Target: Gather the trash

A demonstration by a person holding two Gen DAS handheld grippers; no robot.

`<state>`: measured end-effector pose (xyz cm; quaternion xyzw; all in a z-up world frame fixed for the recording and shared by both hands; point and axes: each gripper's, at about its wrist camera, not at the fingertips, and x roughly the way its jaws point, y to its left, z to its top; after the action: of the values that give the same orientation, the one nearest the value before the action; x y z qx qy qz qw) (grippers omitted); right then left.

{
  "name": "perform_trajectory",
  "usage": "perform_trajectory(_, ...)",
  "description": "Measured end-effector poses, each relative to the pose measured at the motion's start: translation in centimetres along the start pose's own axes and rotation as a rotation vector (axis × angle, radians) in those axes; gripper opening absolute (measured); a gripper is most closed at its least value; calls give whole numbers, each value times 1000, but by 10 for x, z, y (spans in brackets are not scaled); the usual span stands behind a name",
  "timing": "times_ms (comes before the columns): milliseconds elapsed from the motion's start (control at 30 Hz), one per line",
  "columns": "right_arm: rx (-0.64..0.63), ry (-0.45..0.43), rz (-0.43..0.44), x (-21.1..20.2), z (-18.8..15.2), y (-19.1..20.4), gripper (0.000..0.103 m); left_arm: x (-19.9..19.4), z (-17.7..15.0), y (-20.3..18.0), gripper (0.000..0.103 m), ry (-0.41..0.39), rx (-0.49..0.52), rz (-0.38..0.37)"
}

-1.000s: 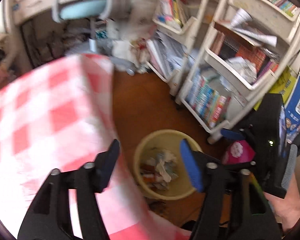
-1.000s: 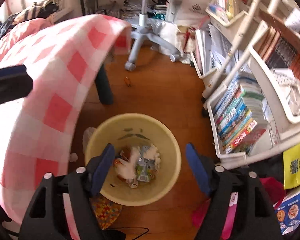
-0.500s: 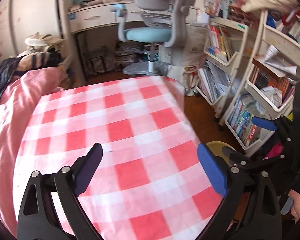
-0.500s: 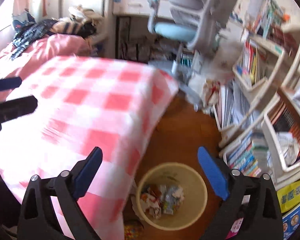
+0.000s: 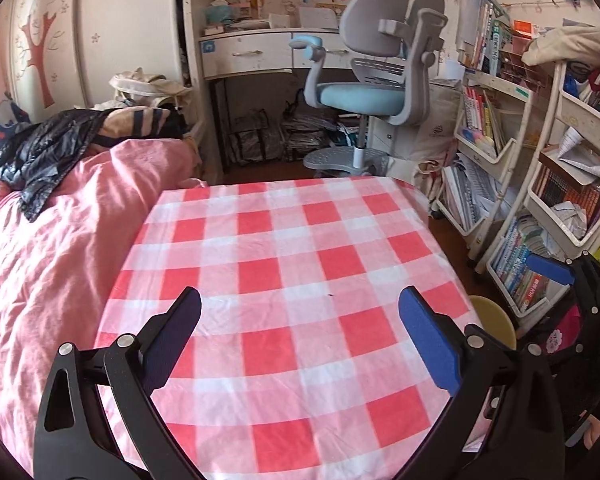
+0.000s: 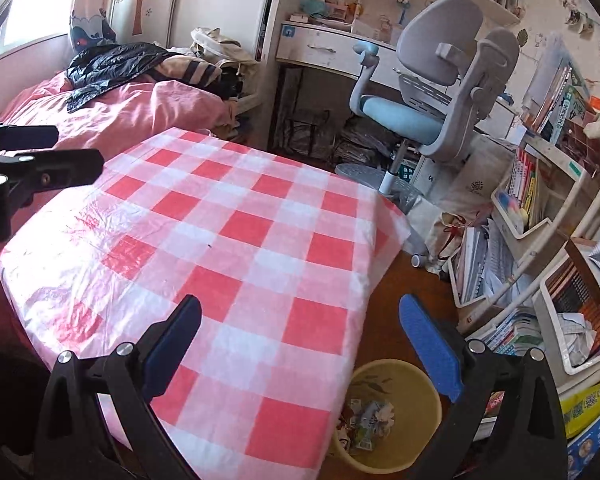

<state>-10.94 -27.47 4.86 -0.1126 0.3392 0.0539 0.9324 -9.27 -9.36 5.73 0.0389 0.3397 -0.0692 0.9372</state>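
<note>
A yellow waste bin (image 6: 396, 416) stands on the wooden floor at the table's right side, with crumpled wrappers and paper (image 6: 366, 420) inside. Its rim (image 5: 496, 320) peeks past the table edge in the left wrist view. A table with a red-and-white checked cloth (image 5: 296, 288) fills the middle of both views (image 6: 228, 256); no trash shows on it. My left gripper (image 5: 300, 344) is open and empty over the cloth. My right gripper (image 6: 300, 348) is open and empty above the table's right edge. The left gripper also shows at the far left of the right wrist view (image 6: 40, 164).
A pink bed (image 5: 52, 248) with dark clothing lies left of the table. A grey-blue desk chair (image 5: 364, 96) and a white desk stand behind. White shelf carts of books (image 5: 540, 232) line the right side beside the bin.
Both grippers have lifted and tilted up from above the bin to over the table. The bin has dropped to the lower right of the views. Both jaws stand wider apart.
</note>
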Motion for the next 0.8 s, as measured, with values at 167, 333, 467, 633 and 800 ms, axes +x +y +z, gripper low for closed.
perform_trajectory(167,90,-6,23,3,6,4,95,-4,7,20,96,-9,-43,6)
perform_trajectory(333,72,-11,-18,3,8,19,95,-7,7,28,96,-16,-53,7)
perform_trajectory(467,57,-31,-52,2,12,23,95,-10,8,32,96,-25,-65,6)
perform_trajectory(633,54,-59,-68,0,14,25,95,-9,8,34,96,-23,-76,12)
perform_trajectory(800,36,-67,-68,1,16,28,95,-3,7,37,96,-1,-95,2)
